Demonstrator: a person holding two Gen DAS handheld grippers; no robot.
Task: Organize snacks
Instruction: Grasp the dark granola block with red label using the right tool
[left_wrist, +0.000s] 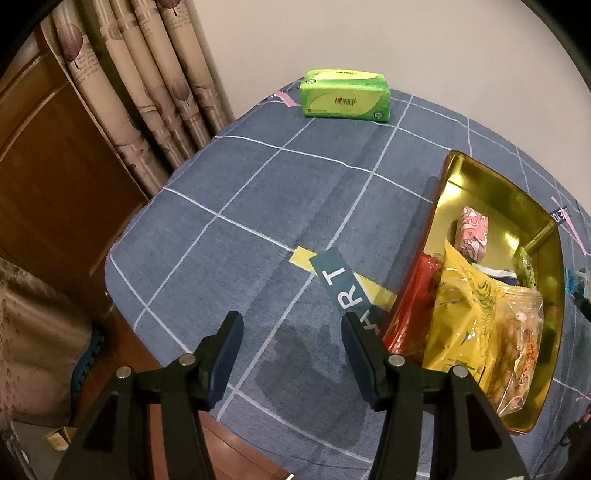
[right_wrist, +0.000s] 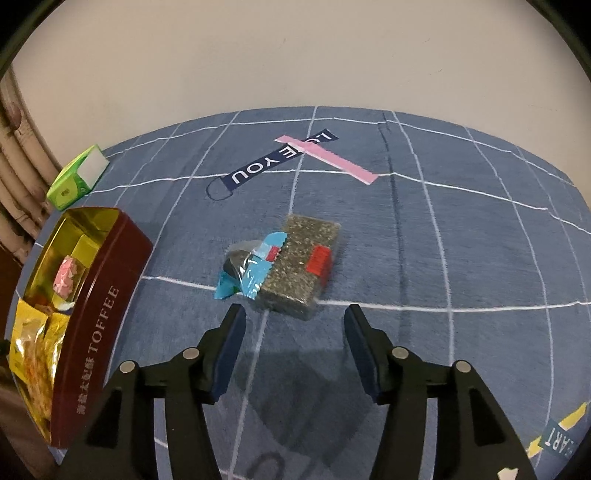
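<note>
Crinkly plastic is what matters here — two snacks lie loose on the blue checked tablecloth (right_wrist: 461, 236), just ahead of the right gripper (right_wrist: 293, 326), whose jaws stand wide apart and hold nothing. The speckled grey-green block (right_wrist: 303, 266) with its red label looks stiff and flat, probably a pressed bar that could crack if squeezed hard. Across its short sides seems the safest hold. Touching its left edge, partly over it, sits a small blue-wrapped snack (right_wrist: 247, 269). That one looks light and slippery, and likely to slide off the pads unless it is pinched through the body rather than by the foil ends.

Left of them stands the red toffee tin (right_wrist: 110, 295), well apart from both and already holding a yellow bag (left_wrist: 461, 314), a pink-wrapped piece (left_wrist: 472, 230) and other packets. The left gripper (left_wrist: 291, 332) hovers open and empty beside the tin.
</note>
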